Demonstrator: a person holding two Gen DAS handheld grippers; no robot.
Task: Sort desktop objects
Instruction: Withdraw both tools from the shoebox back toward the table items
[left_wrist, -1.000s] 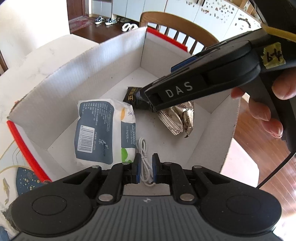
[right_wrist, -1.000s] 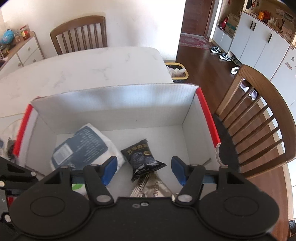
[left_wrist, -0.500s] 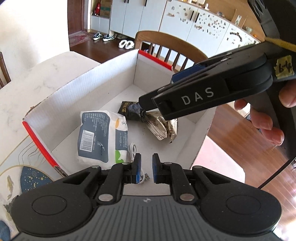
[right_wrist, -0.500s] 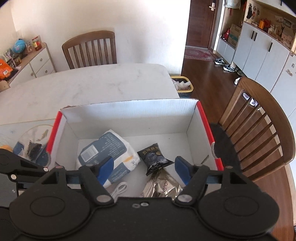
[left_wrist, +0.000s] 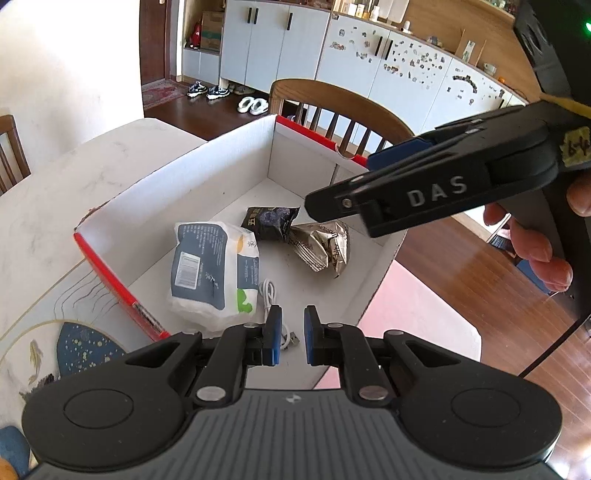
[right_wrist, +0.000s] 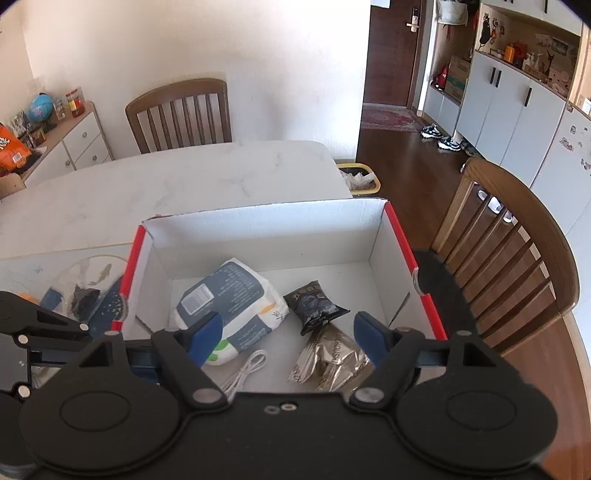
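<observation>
A white cardboard box with red rims (left_wrist: 110, 254) (right_wrist: 266, 229) stands on the table. In it lie a blue-and-white tissue pack (left_wrist: 210, 266) (right_wrist: 229, 299), a black snack packet (left_wrist: 271, 221) (right_wrist: 314, 302), a silver foil packet (left_wrist: 321, 247) (right_wrist: 332, 358) and a coiled white USB cable (left_wrist: 271, 299) (right_wrist: 245, 369). My left gripper (left_wrist: 291, 339) hovers above the box's near edge, jaws nearly closed and empty. My right gripper (right_wrist: 290, 332) is open and empty above the box; it also shows in the left wrist view (left_wrist: 424, 192).
A patterned mat with fish (left_wrist: 55, 332) lies left of the box, with small items (right_wrist: 85, 295) on it. Wooden chairs (right_wrist: 517, 251) (right_wrist: 181, 110) stand at the table's sides. The white marble table (right_wrist: 166, 184) stretches behind the box.
Both grippers have risen and pulled back from the box. The right gripper stays open, clear of the black packet. The contents lie unmoved.
</observation>
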